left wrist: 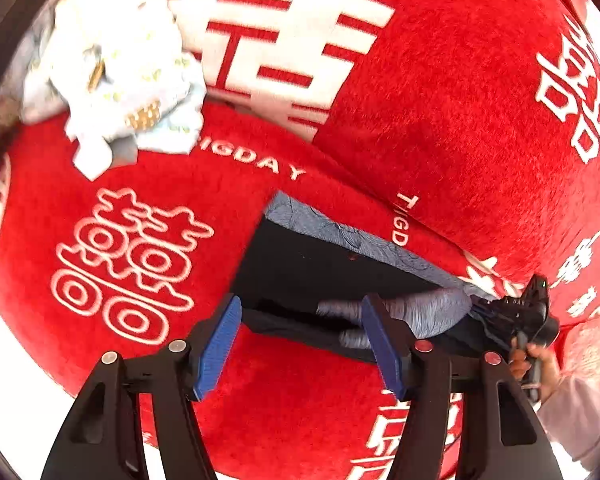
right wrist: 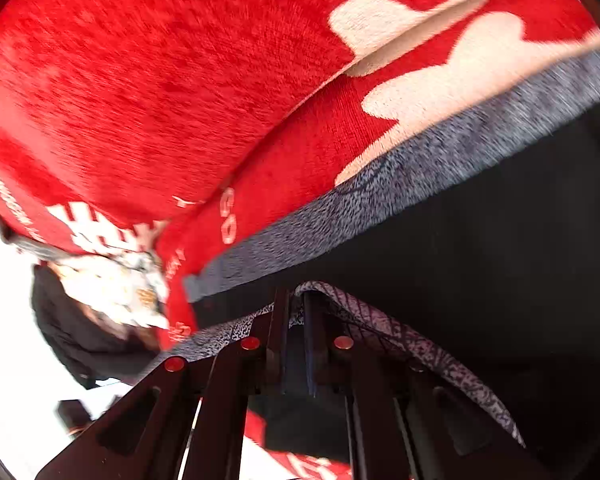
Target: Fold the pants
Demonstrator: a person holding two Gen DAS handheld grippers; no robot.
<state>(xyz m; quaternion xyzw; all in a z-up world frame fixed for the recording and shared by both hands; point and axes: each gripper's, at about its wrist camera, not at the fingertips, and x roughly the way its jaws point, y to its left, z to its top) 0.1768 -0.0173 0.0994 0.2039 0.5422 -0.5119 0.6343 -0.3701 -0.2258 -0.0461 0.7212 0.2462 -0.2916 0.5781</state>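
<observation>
Pants (right wrist: 480,248) waistband close-up, right wrist only

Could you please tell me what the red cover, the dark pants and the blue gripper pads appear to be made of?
Red cover: plush, velvety fabric, judging by its fuzzy nap and white woven characters. Pants: matte black cloth with a speckled grey inner face, probably knit. Pads on the left gripper: ribbed blue rubber or plastic, dull finish.

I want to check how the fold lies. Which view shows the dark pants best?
The left wrist view: the pants lie whole on the red blanket, with their grey patterned edge and outline visible. The right wrist view shows only a blurred close-up, where the right tongs are shut on the grey edge.
</observation>
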